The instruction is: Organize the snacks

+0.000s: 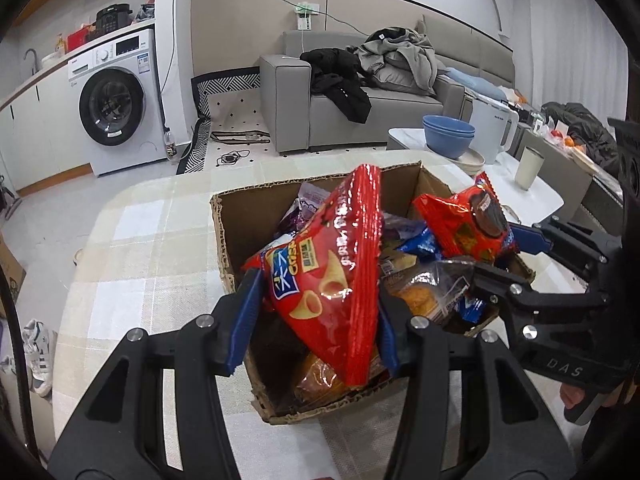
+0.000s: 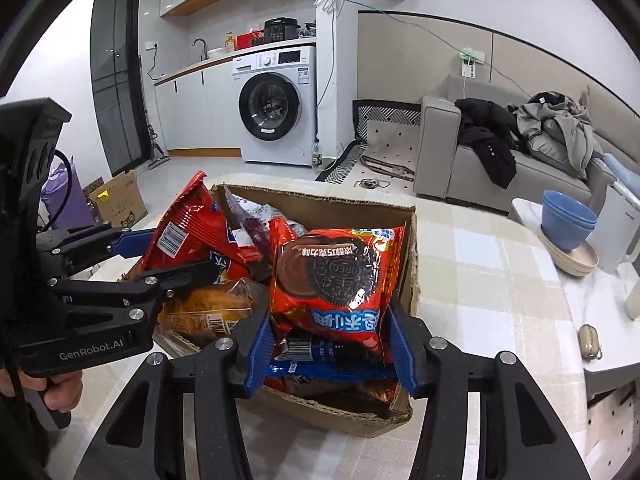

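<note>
Blue pads of the left gripper (image 1: 312, 312) press on both sides of a red crisps bag (image 1: 332, 272), so its jaws are closed on that bag, which stands tilted over the near part of the cardboard box (image 1: 240, 216) with its crimped top edge pointing up and away. Beside it, the right gripper (image 2: 332, 336) has an Oreo packet (image 2: 336, 280) between its 2 blue pads; the packet stands upright and upside down to the camera, its lower corners lying against the pads, but I cannot tell whether they truly pinch it or only flank it. Both packets sit above the box's open top, the crisps bag toward the left side and the Oreo packet toward the right, near each other but apart. Under them the box is crowded with more snacks: a clear-wrapped golden pastry (image 2: 208, 304), a blue packet (image 1: 420, 244) and a purple wrapper (image 1: 304, 208) toward the far wall. In the right wrist view the person's hand (image 2: 60, 392) grips the left tool's handle at the lower left. The box rests on a table with a pale checked cloth (image 1: 152, 248). Beyond it to the right stand stacked blue bowls (image 1: 448, 132), a white kettle (image 1: 494, 128) and a pale cup (image 1: 529, 168). Farther back are a grey sofa (image 1: 344, 112) heaped with dark and grey clothes, and a white washing machine (image 1: 116, 100).
</note>
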Tool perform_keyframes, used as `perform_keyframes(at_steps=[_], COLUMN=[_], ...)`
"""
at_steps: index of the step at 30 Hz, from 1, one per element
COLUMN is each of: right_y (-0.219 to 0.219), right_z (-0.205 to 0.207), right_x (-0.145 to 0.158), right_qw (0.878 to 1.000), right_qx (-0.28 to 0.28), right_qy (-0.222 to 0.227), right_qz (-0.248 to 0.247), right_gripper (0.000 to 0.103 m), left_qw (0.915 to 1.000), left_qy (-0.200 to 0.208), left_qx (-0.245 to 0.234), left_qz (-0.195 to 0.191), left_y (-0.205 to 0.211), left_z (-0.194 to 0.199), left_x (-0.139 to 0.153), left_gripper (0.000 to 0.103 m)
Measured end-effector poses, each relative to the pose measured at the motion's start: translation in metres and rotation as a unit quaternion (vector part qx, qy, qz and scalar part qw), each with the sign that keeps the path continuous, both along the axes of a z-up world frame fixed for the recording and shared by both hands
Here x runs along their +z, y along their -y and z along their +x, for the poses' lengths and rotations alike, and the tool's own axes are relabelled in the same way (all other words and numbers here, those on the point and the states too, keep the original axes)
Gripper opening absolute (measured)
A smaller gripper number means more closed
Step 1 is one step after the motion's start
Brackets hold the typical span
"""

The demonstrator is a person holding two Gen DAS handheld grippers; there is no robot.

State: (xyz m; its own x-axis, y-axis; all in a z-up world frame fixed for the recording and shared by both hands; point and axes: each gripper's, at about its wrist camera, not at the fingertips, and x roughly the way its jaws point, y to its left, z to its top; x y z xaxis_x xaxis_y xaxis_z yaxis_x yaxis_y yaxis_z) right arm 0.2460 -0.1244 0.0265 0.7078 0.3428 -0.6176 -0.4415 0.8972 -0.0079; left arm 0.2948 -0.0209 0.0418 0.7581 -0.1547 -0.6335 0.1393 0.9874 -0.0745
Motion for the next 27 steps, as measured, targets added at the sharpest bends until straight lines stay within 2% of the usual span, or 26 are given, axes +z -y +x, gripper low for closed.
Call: perform_keyframes(at_steps=[2,5,7,8,9,12,15,27], right_y=[0.003,0.011,0.017,0.022,0.027,0.043,0.047,0.041], right_z=[-0.005,-0.015,-0.022,-0.026,-0.029,-0.037,-0.042,-0.071], right_x=[0.002,0.004,0.006,0.008,0.01,0.016,0.02,0.028], right_qw=[1.0,1.0,1.0,1.0,0.999,0.998,0.998,0.997], right_qx=[-0.001,0.004,-0.01,-0.016,-0.016,-0.01,-0.014,0.004], right_qy=[0.003,0.009,0.02,0.026,0.03,0.03,0.038,0.048], right_qz=[0.005,0.012,0.007,0.009,0.016,0.051,0.043,0.059], right_gripper=[0.06,0.063,0.078,0.087,0.092,0.098,0.101,0.103], left_qw=[0.9999,0.9993,0.9994,0.9995,0.9995,0.9992,0.9988,0.9984], left_qy=[-0.001,0.002,0.009,0.014,0.019,0.027,0.032,0.051], left_qx=[-0.005,-0.023,-0.023,-0.02,-0.018,-0.015,-0.009,0.021], left_qz=[-0.012,-0.029,-0.026,-0.02,-0.016,-0.026,-0.035,-0.012], left_y=[-0.004,-0.005,-0.006,-0.005,-0.005,-0.01,-0.018,-0.025], left_z=[-0.002,-0.012,-0.019,-0.022,-0.026,-0.038,-0.052,-0.094], left_x=[0.002,0.007,0.013,0.018,0.02,0.029,0.037,0.052], left_gripper=[0.056,0.077,0.091,0.094,0.103,0.102,0.102,0.103])
